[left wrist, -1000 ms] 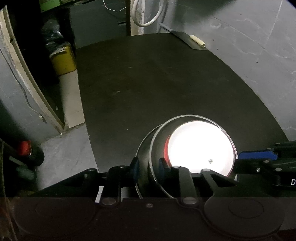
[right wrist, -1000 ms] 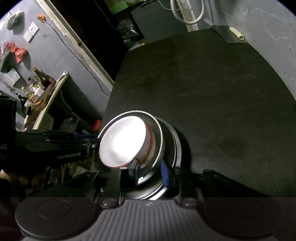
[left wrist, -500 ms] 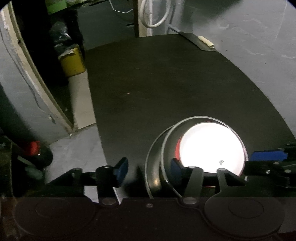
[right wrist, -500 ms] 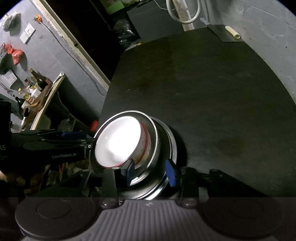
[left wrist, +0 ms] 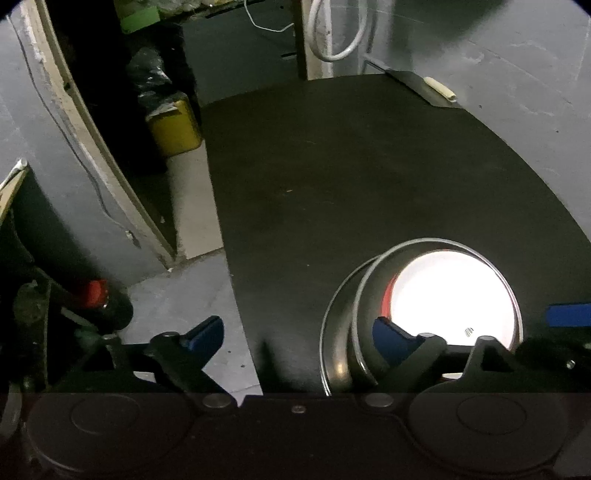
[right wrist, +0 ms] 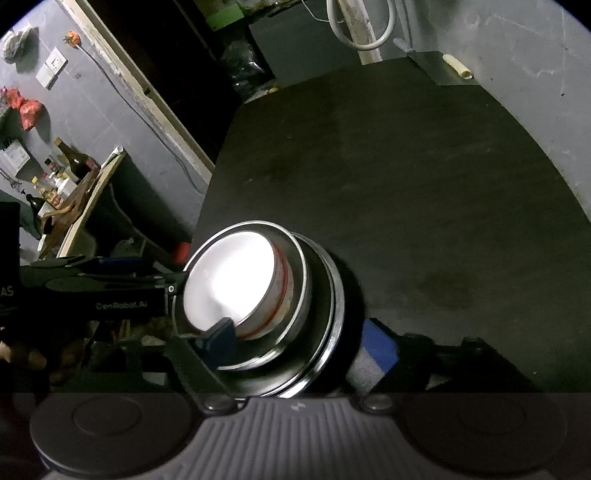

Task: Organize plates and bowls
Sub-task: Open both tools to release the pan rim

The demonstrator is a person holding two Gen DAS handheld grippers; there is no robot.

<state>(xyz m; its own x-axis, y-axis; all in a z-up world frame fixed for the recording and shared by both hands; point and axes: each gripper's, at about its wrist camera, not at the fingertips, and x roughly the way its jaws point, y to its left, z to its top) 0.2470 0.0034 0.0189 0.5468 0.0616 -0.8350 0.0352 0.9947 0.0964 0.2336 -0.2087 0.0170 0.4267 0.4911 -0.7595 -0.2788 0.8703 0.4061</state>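
Observation:
A white bowl (left wrist: pixel 450 295) with a red band sits nested in a steel bowl (left wrist: pixel 369 291), which rests on a steel plate (left wrist: pixel 334 339) near the left edge of the black table (left wrist: pixel 369 166). My left gripper (left wrist: pixel 297 332) straddles the stack's near-left rim. Its jaws are opening and the blue pads stand clear of the metal. In the right wrist view, my right gripper (right wrist: pixel 299 345) spans the near rim of the white bowl (right wrist: pixel 229 280) and steel bowl (right wrist: pixel 301 295). Its jaws are also opening, with no pad pressing on the stack. The left gripper's body (right wrist: pixel 110 295) reaches in from the left.
A metal tray with a pale roll (left wrist: pixel 437 88) lies at the table's far right corner. A yellow container (left wrist: pixel 173 125) and a red-capped bottle (left wrist: pixel 94 295) stand on the floor to the left. A shelf with bottles (right wrist: pixel 74 166) is further left. A white hose (left wrist: pixel 340 33) hangs behind.
Both grippers, shut on the stack's rims a second ago, have spread their jaws wide. The stack stays in place on the table.

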